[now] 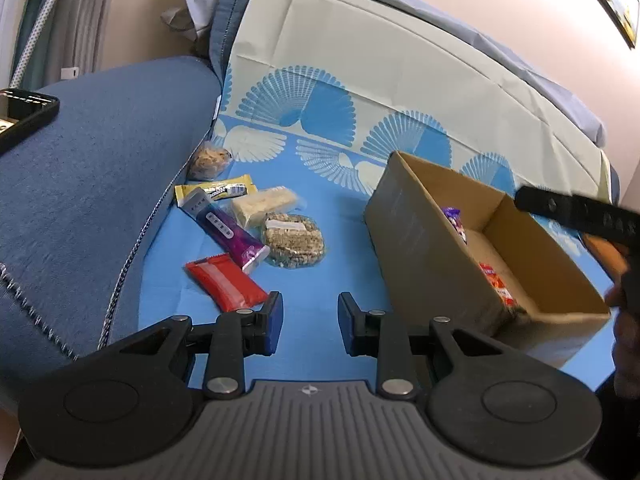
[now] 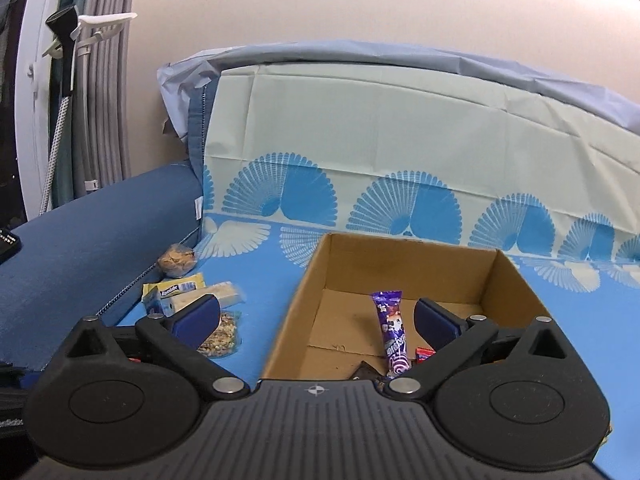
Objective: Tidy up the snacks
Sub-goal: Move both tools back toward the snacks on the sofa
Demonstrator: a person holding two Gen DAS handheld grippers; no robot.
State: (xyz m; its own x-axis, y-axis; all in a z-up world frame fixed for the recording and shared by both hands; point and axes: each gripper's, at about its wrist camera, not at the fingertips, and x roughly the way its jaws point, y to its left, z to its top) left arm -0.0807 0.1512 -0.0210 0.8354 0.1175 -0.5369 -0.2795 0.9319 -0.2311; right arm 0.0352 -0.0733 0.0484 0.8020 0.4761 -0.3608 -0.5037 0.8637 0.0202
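A cardboard box (image 1: 436,240) stands on a blue cloth; it also shows in the right wrist view (image 2: 296,308). Inside lie a purple snack bar (image 2: 390,330) and red-orange packets (image 1: 498,284). Left of the box lie loose snacks: a red bar (image 1: 226,282), a purple bar (image 1: 226,228), a round granola cake (image 1: 294,238), a white bar (image 1: 264,202), a yellow bar (image 1: 216,190) and a bagged cookie (image 1: 210,160). My left gripper (image 1: 310,322) is open and empty, just right of the red bar. My right gripper (image 2: 316,320) is open and empty above the box's near-left wall.
A blue sofa arm (image 1: 92,184) rises at the left with a black phone (image 1: 24,114) on it. A patterned paper-covered backrest (image 2: 400,144) stands behind the box. The right gripper's body (image 1: 580,208) shows over the box in the left wrist view.
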